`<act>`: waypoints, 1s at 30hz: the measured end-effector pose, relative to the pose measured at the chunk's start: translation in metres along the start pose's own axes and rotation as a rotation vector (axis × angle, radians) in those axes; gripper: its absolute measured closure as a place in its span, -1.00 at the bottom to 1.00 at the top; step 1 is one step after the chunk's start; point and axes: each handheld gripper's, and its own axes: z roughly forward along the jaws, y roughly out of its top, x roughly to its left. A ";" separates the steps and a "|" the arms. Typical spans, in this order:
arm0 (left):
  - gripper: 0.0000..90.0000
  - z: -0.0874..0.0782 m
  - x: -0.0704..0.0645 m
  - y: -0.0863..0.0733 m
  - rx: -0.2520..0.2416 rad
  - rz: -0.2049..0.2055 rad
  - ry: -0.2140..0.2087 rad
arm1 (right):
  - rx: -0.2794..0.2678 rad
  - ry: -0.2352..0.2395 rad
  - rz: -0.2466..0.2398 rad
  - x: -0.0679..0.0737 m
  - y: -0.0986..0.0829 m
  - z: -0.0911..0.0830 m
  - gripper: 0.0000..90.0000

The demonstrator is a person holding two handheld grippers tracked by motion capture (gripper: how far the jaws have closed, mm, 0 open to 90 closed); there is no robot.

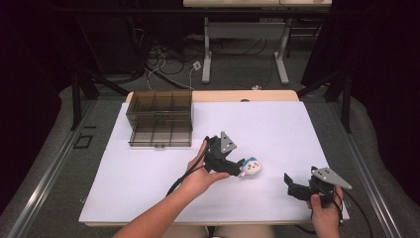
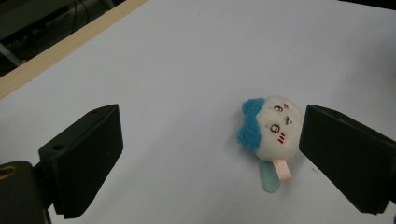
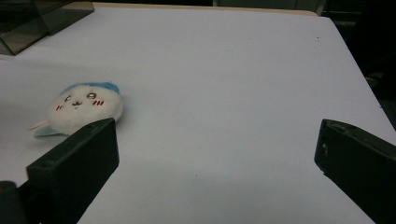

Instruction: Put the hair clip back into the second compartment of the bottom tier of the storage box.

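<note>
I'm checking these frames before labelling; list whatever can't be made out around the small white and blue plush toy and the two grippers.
- High view: the small white and blue plush toy is too small to show whether the left gripper touches it.
- Right gripper view: a jaw covers the toy's lower edge.
- High view: the smoky clear plastic compartment box is too dark to show any contents.

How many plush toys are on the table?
1. The plush toy lies on the white table, just ahead of the open left gripper; none visible inside the box.
</note>
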 end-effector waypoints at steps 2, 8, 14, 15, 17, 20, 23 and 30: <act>-0.85 0.004 0.000 0.002 0.007 0.006 -0.005 | -0.003 0.000 0.002 0.000 0.000 0.000 -1.00; -0.72 0.016 -0.002 0.009 0.060 0.037 -0.040 | -0.004 0.004 0.002 -0.001 0.000 0.000 -1.00; -0.71 0.028 -0.006 0.014 0.114 0.073 -0.068 | 0.005 0.005 -0.001 -0.002 0.000 0.000 -1.00; -0.71 0.030 -0.007 0.015 0.122 0.073 -0.071 | 0.004 0.004 0.002 -0.002 0.000 0.000 -1.00; -0.70 0.033 -0.007 0.017 0.136 0.077 -0.079 | -0.001 0.006 -0.003 -0.003 0.000 0.000 -1.00; -0.68 0.038 -0.009 0.019 0.154 0.085 -0.091 | 0.002 0.007 0.000 -0.004 0.000 0.000 -1.00; -0.67 0.043 -0.010 0.022 0.185 0.097 -0.111 | 0.004 0.003 0.006 -0.004 0.000 0.000 -1.00; -0.66 0.057 -0.012 0.025 0.225 0.095 -0.154 | 0.002 0.008 0.013 -0.007 0.000 0.001 -1.00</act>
